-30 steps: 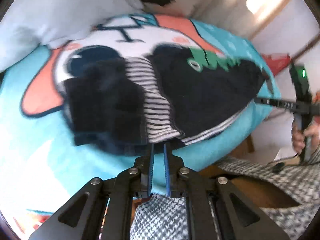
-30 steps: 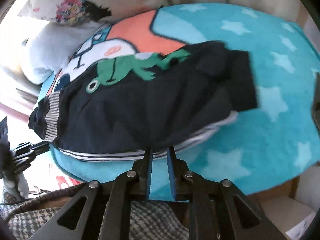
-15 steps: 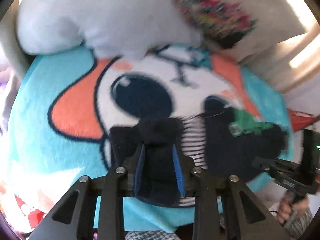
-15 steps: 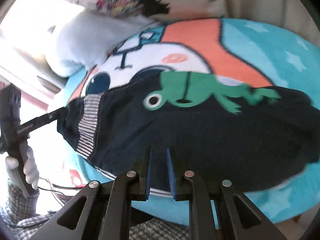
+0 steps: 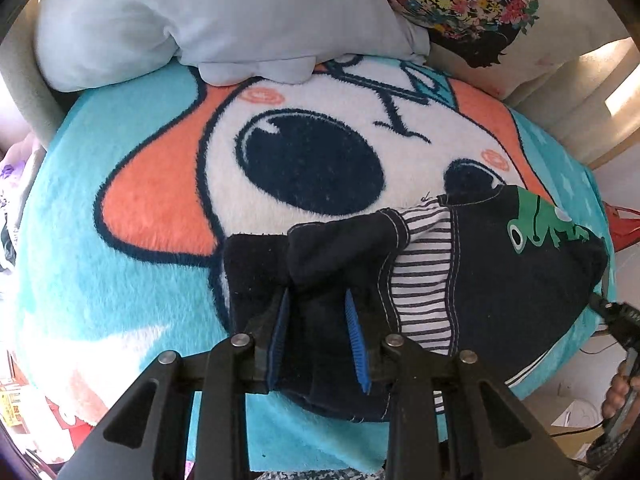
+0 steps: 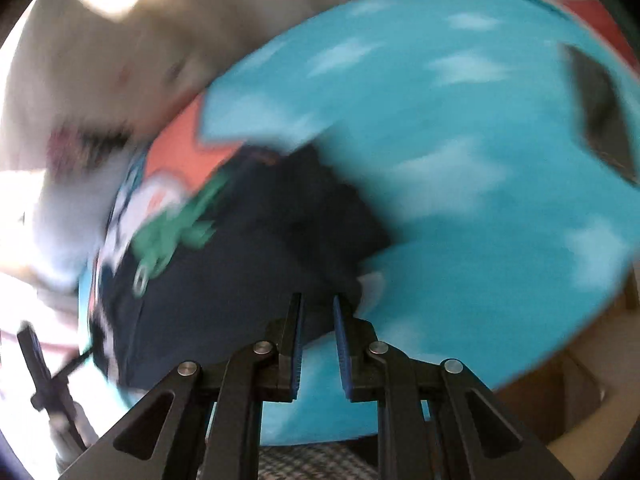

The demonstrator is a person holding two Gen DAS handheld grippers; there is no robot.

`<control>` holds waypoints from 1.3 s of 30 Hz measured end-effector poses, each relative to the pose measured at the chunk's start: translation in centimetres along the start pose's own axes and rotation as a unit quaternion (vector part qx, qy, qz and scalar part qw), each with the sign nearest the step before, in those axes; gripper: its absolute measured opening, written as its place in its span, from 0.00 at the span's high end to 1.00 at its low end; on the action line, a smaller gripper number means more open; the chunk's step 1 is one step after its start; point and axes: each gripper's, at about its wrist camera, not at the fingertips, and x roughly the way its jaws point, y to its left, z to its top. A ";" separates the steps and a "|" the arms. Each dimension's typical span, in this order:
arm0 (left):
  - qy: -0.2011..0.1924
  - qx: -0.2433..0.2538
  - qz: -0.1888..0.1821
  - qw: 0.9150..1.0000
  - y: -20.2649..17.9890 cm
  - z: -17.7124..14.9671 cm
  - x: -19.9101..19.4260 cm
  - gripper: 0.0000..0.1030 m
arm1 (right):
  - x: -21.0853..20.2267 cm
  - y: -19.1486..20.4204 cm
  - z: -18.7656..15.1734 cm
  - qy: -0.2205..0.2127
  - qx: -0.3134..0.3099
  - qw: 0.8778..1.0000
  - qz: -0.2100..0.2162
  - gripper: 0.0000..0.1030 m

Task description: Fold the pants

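Dark navy pants with a green frog print and a striped lining lie folded on a turquoise cartoon blanket. My left gripper is open, its blue-padded fingers over the bunched dark cloth at the pants' left end. The right wrist view is blurred; my right gripper is open over the near edge of the pants, holding nothing. The right gripper also shows at the far right of the left wrist view.
A pale blue pillow and a floral pillow lie at the far side of the blanket. The blanket's near edge drops to the floor. A dark object lies on the blanket at the right.
My left gripper has opened and come down over the left end of the pants. My right gripper has opened a little and swung quickly to the right; its view is now blurred.
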 end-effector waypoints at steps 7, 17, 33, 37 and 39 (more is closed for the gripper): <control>0.000 0.021 0.009 1.000 -0.2 -0.1 0.2 0.73 | -4.1 2.4 2.2 -0.066 -0.015 0.997 0.031 0.84; 0.006 0.012 0.005 1.000 0.3 -1.6 -0.1 0.73 | 4.2 5.2 4.7 -0.008 -0.037 0.999 0.027 0.80; -0.048 0.036 -0.076 0.995 -2.6 0.9 -6.2 0.70 | 0.9 6.7 4.9 -0.016 -0.051 0.994 0.096 0.75; -0.027 0.126 -0.101 0.986 -9.1 0.3 -3.3 0.70 | 2.8 12.9 5.0 0.012 -0.145 0.984 0.100 0.75; -0.006 0.173 -0.098 0.980 -12.2 -0.5 -0.7 0.70 | 4.7 16.0 5.4 0.028 -0.186 0.977 0.100 0.75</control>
